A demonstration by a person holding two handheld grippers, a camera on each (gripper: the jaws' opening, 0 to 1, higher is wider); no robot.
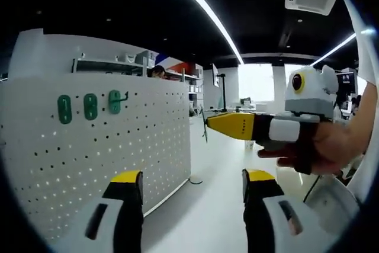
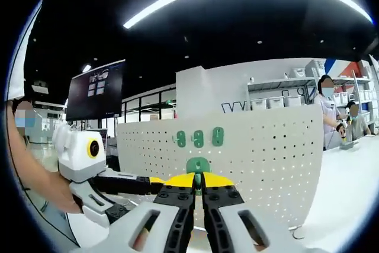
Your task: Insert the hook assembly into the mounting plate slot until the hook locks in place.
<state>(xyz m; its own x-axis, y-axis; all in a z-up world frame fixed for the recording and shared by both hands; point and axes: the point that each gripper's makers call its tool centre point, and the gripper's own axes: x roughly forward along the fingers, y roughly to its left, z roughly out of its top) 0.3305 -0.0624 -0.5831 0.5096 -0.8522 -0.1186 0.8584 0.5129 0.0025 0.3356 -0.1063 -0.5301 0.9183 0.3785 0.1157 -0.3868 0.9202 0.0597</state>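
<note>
A white pegboard [image 1: 106, 152] stands upright on the table, with three green mounting plates [image 1: 90, 106] in a row near its top. The rightmost plate [image 1: 115, 101] carries a black hook. My left gripper [image 1: 192, 185] is open with nothing between its jaws, a short way in front of the board. My right gripper [image 1: 208, 124] comes in from the right, off the board, shut on a thin hook assembly seen edge-on. In the right gripper view the right gripper [image 2: 198, 178] pinches the green hook assembly [image 2: 198, 163] in front of the pegboard [image 2: 266, 158], below the three plates [image 2: 198, 138].
A hand [image 1: 323, 146] holds the right gripper. My left gripper [image 2: 155, 180] reaches in from the left. White tabletop [image 1: 219, 170] runs past the board's right end. A monitor [image 2: 95, 90] stands at the left. People [image 2: 328, 111] stand behind the board near shelves.
</note>
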